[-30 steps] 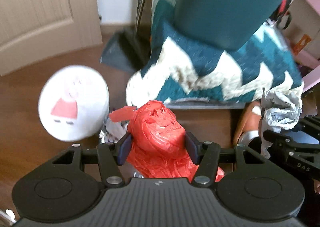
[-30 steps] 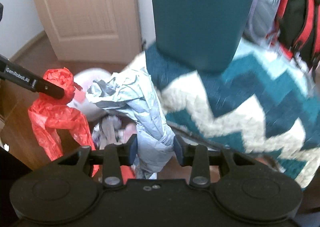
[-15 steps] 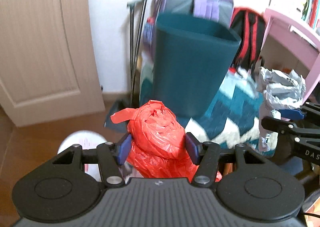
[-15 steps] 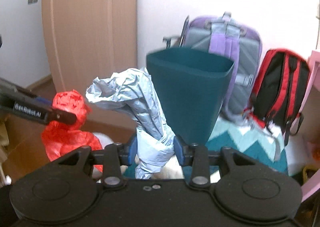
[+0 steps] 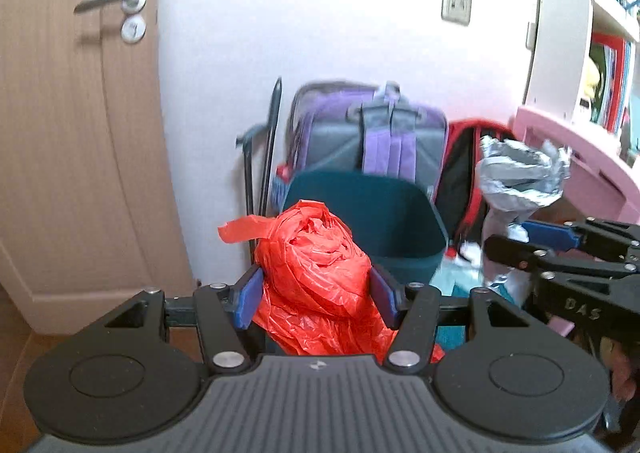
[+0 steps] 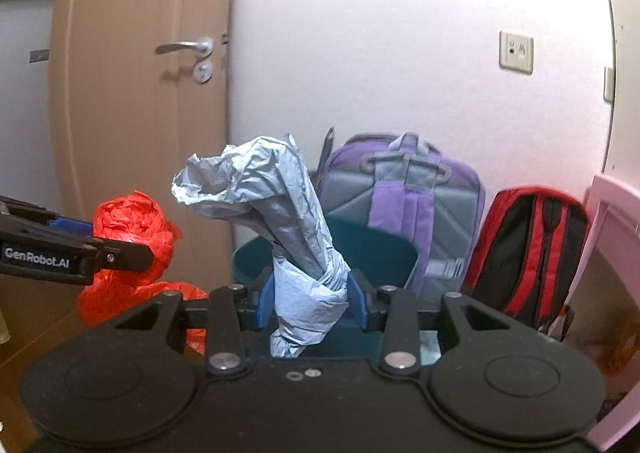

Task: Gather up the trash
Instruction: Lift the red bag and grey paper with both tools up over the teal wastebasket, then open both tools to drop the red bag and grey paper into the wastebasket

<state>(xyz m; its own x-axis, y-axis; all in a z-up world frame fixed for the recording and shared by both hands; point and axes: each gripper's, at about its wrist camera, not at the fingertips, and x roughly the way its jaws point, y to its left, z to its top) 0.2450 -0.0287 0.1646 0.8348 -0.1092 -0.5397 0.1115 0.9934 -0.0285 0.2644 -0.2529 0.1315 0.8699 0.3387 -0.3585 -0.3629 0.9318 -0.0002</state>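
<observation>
A white wall and wooden door (image 6: 132, 113) back the teal bin (image 5: 372, 213). Left gripper (image 5: 316, 289) clamps the red bag (image 5: 320, 273); right gripper (image 6: 310, 301) clamps the grey bag (image 6: 288, 221). Carrying step: next, release both over the bin at twelve o'clock.

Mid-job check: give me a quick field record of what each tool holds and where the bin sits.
left tool: shut on red plastic bag, crumpled
right tool: shut on grey plastic bag, twisted, sticking upward
bin: dark teal, open top, just ahead of both tools, lower than the bags
behind bin: purple backpack, red and black backpack, against the wall
left side: wooden door, closed
bags in bin: not yet
</observation>
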